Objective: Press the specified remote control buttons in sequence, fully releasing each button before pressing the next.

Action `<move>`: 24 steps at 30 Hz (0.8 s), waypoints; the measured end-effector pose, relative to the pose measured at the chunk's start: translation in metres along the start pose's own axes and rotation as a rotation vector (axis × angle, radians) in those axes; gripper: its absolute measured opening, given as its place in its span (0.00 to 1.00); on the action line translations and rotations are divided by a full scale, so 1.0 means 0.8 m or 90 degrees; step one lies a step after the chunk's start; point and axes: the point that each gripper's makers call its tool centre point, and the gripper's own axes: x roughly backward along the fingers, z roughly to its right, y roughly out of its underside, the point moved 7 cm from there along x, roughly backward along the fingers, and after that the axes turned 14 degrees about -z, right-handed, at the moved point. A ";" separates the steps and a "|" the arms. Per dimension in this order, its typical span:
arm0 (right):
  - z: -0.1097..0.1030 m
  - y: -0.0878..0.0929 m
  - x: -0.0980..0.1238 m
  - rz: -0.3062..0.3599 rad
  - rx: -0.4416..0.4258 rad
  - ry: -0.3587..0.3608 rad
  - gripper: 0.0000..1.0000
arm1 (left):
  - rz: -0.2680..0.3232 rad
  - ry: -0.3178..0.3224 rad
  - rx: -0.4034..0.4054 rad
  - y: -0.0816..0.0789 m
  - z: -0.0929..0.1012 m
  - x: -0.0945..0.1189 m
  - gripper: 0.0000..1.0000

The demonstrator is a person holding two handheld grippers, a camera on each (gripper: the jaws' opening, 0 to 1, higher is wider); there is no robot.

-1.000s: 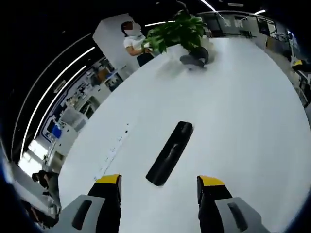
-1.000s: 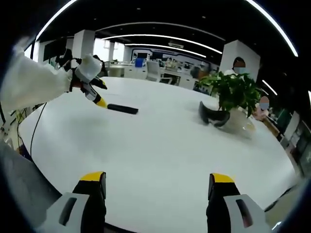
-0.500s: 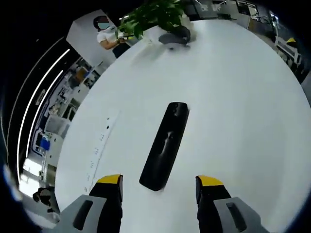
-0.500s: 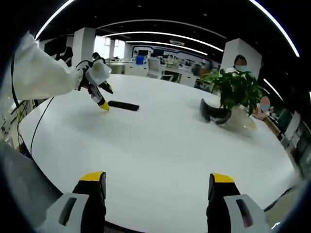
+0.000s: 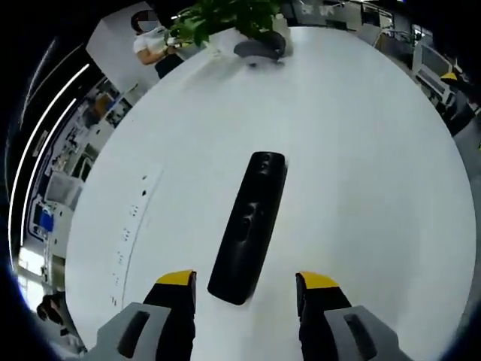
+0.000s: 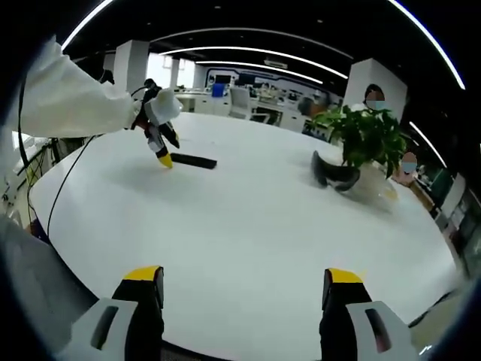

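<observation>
Two tools stood open and empty. Left tool (image 5: 244, 284) hovered just over the near end of the remote (image 5: 249, 226) lying flat on the counter (image 5: 361, 173); right tool (image 6: 244, 289) waited well apart. Approach step, apparently; next, one tip must descend on the first button.

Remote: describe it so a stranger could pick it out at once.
Start from the big white table, with a potted plant at its far edge. Nearer along the tabletop, the remote lies flat just ahead of the left gripper, lengthwise between the yellow tips. It is the long, slim black bar, unlike the grey headset by the plant.
</observation>
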 end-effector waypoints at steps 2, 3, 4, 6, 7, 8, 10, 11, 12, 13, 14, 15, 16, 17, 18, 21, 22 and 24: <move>0.000 0.000 0.000 0.001 -0.001 0.000 0.87 | -0.010 0.020 0.010 -0.001 -0.002 -0.001 0.54; 0.000 0.000 0.000 0.001 -0.002 0.000 0.87 | -0.010 0.033 0.001 -0.001 -0.002 -0.001 0.53; 0.000 0.000 0.000 0.000 -0.002 0.000 0.87 | -0.011 0.044 -0.004 -0.001 -0.001 -0.001 0.52; 0.000 0.000 0.000 -0.003 0.000 0.000 0.87 | -0.013 0.060 -0.005 -0.001 -0.002 -0.002 0.51; 0.000 0.000 0.000 -0.003 0.001 0.002 0.87 | -0.013 0.070 -0.002 -0.001 -0.002 -0.002 0.50; 0.000 0.000 0.000 -0.003 0.000 0.002 0.87 | -0.011 0.083 0.003 0.000 -0.002 -0.003 0.49; 0.001 0.001 -0.001 -0.005 -0.002 0.003 0.87 | -0.007 0.101 0.013 0.002 -0.004 -0.005 0.49; 0.001 0.001 -0.001 -0.005 -0.002 0.003 0.87 | -0.006 0.108 0.017 0.002 -0.005 -0.005 0.49; 0.001 0.001 -0.001 -0.005 -0.001 0.003 0.87 | -0.005 0.113 0.020 0.003 -0.006 -0.006 0.49; 0.000 0.001 -0.001 -0.005 -0.001 0.002 0.87 | -0.003 0.119 0.019 0.004 -0.006 -0.006 0.49; 0.000 0.001 0.000 -0.005 0.000 0.000 0.87 | -0.002 0.123 0.017 0.004 -0.007 -0.006 0.49; -0.001 0.000 0.000 -0.003 0.001 -0.001 0.87 | -0.002 0.127 0.015 0.003 -0.007 -0.006 0.49; -0.001 0.000 0.000 -0.003 0.002 0.000 0.87 | -0.003 0.127 0.007 0.003 -0.006 -0.006 0.49; 0.000 0.001 0.000 -0.004 0.002 0.001 0.86 | -0.006 0.129 -0.004 0.001 -0.006 -0.006 0.50; 0.000 0.001 -0.001 -0.007 0.001 -0.001 0.86 | -0.008 0.130 -0.010 0.000 -0.006 -0.006 0.50; 0.000 0.001 -0.001 -0.006 0.001 0.000 0.86 | -0.020 0.132 -0.025 -0.004 -0.006 -0.006 0.50; 0.000 0.001 -0.001 -0.007 0.001 0.000 0.86 | -0.024 0.132 -0.036 -0.005 -0.006 -0.006 0.50; 0.000 0.001 -0.001 -0.008 0.002 -0.001 0.86 | -0.029 0.133 -0.044 -0.007 -0.006 -0.006 0.50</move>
